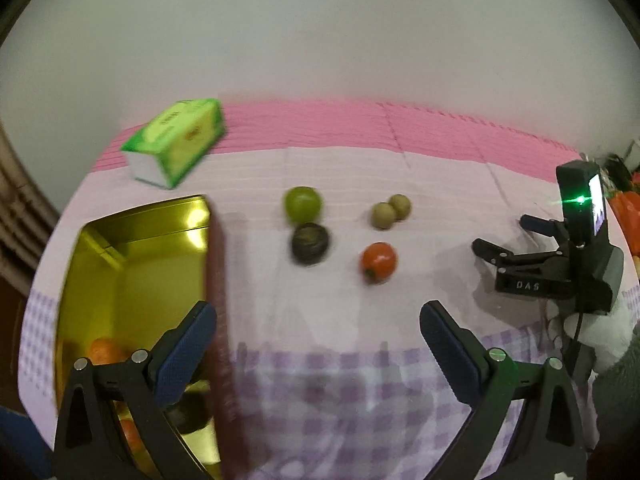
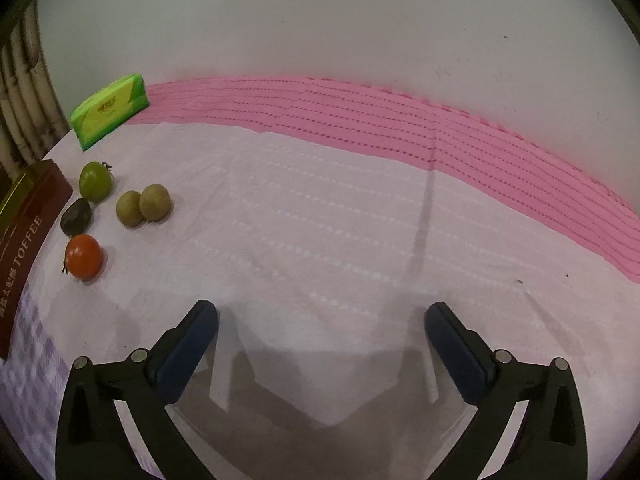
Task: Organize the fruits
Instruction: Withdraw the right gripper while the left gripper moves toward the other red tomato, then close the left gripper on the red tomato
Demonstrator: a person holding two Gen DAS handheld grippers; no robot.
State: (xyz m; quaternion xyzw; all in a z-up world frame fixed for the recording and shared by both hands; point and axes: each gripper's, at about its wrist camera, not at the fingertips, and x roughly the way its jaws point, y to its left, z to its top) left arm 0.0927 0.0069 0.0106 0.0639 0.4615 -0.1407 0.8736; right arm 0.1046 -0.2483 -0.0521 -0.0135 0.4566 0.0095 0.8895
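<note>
Several fruits lie on the pink cloth: a green fruit, a dark round fruit, two brownish-green fruits and a red-orange fruit. A gold-lined toffee tin stands open at the left with orange and dark fruit inside. My left gripper is open and empty, its left finger over the tin's near corner. My right gripper is open and empty over bare cloth, right of the fruits; it also shows in the left wrist view.
A green tissue box sits at the back left near the white wall. The cloth has a pink striped band at the back and purple checks at the front. Orange items show at the far right edge.
</note>
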